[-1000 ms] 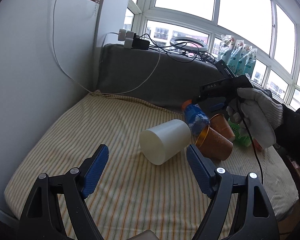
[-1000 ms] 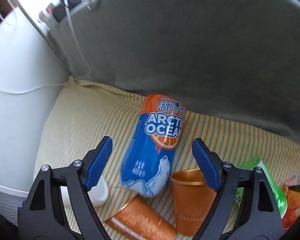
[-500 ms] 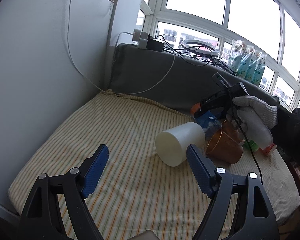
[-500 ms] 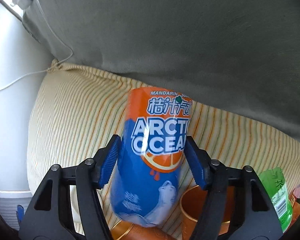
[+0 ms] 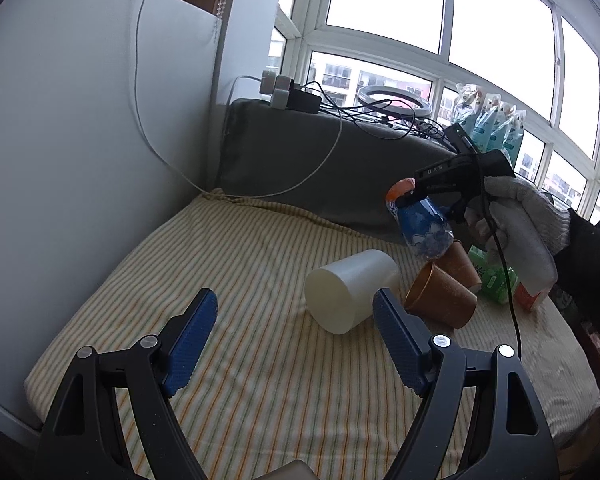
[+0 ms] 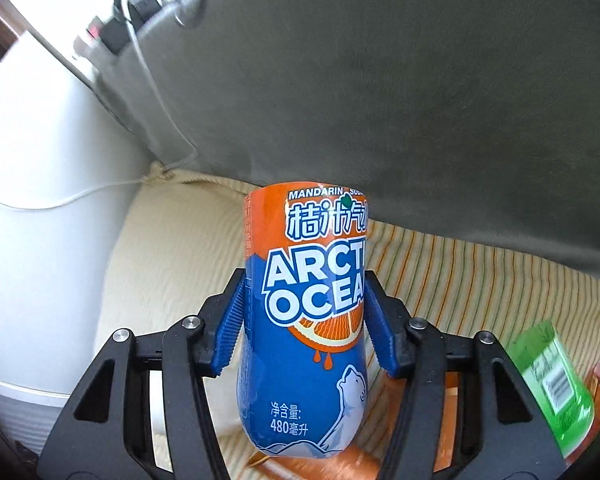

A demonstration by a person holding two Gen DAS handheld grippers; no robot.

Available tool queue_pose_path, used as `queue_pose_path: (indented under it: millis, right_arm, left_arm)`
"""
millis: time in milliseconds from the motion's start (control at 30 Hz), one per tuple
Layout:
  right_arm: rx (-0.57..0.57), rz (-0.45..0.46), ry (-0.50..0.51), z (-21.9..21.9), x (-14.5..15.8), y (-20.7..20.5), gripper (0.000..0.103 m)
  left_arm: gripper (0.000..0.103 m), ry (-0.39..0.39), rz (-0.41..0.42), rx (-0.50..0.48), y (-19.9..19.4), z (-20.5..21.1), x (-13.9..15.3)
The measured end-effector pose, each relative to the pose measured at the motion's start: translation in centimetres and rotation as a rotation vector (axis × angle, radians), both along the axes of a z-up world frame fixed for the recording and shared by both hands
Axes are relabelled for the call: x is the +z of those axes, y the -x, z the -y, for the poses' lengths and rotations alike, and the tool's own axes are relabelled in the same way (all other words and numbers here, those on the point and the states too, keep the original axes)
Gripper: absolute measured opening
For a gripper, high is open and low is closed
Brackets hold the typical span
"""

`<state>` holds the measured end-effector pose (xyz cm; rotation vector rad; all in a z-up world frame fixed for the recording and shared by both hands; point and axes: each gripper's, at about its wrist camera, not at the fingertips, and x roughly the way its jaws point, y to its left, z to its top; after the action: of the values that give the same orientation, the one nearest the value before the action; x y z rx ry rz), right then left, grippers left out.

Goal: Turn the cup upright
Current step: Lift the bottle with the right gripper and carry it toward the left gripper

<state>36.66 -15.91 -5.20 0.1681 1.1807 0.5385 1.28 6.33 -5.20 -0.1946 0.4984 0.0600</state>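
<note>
A white cup (image 5: 350, 290) lies on its side on the striped cushion (image 5: 228, 264), its closed base facing me. My left gripper (image 5: 292, 332) is open and empty, just short of the cup. My right gripper (image 6: 304, 316) is shut on a blue and orange Arctic Ocean bottle (image 6: 306, 312) and holds it above the cushion. It also shows in the left wrist view (image 5: 418, 220), held by a gloved hand (image 5: 520, 220) behind and right of the white cup. Two copper cups (image 5: 440, 296) lie tipped right of the white cup.
A grey cushion back (image 5: 320, 172) runs along the far side, with chargers, cables and a ring light on top. A white wall panel (image 5: 80, 140) stands at the left. A green packet (image 6: 552, 384) and an orange packet (image 5: 530, 296) lie at the right.
My right gripper has closed on the bottle and lifted it off the cushion. My left gripper has drawn back from the white cup and stayed open.
</note>
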Motion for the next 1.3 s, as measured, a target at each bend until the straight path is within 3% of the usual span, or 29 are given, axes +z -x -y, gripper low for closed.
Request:
queue_pose_path:
  millis: [233,500,933,1300]
  right_arm:
    - [0.026,0.023,-0.064,1.4,3.4,3.9,0.058]
    - [0.065,0.013,-0.110,2.1,3.6,10.5,0.058]
    - [0.030,-0.113,-0.190,3.8,-1.4,19.7,0.058]
    - [-0.087,-0.111,-0.183,6.3,-3.9,21.6,0.063]
  left_arm:
    - [0.080,-0.012,0.005,-0.023,0.7,1.0,0.8]
    - [0.080,-0.037,-0.013,-0.053,1.2,2.5,1.0]
    - [0.080,-0.002,-0.103,-0.131,0.8,4.3,0.6]
    - [0.080,0.011,-0.158,-0.222,-0.4,7.4,0.6]
